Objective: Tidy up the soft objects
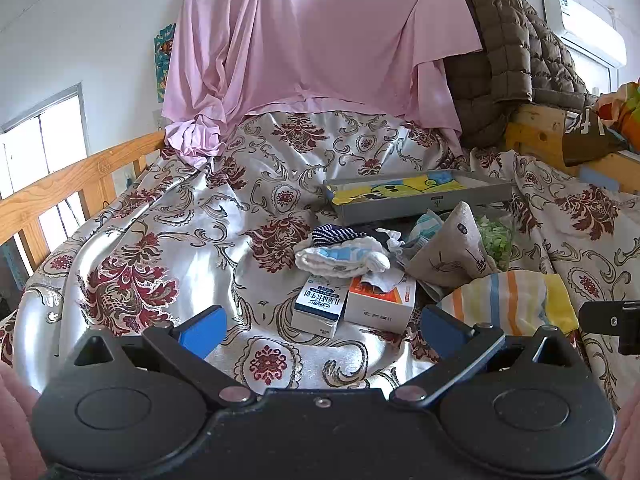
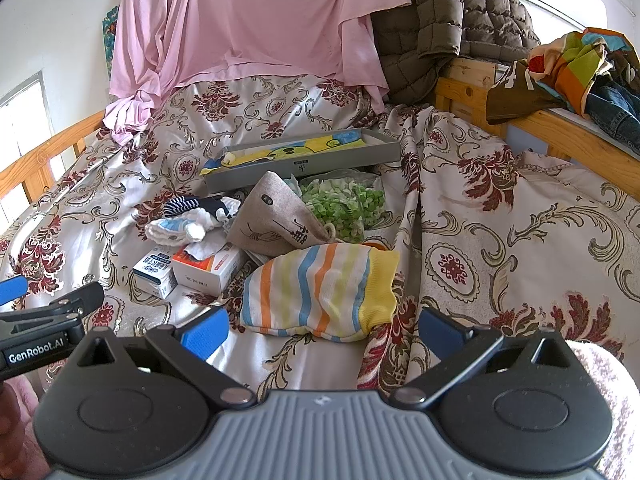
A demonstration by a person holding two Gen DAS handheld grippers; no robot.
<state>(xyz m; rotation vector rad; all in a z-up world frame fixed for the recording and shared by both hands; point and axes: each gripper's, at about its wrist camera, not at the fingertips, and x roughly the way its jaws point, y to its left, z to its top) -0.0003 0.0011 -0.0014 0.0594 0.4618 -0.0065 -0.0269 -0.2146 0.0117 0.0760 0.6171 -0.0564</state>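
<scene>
Shiny satin, soft knits and plain pine.

The bedspread (image 1: 168,248) is a glossy, satin-like cloth with woven dark-red flowers, catching the light in smooth folds. The pink sheet (image 1: 312,40) hanging behind is thin, matt fabric. The quilted jacket (image 1: 504,56) has a dull, puffy olive shell. The bed rail (image 1: 64,184) is bare, lightly varnished wood. The striped sock (image 2: 320,292) looks like soft terry knit, the beige pouch (image 2: 272,216) coarse linen-like weave. The two small boxes (image 1: 352,304) are smooth printed cardboard. The grey tray (image 2: 304,164) looks matt and stiff. Both grippers (image 1: 320,328) (image 2: 320,328) are matt black plastic with blue pads (image 2: 206,336).
</scene>
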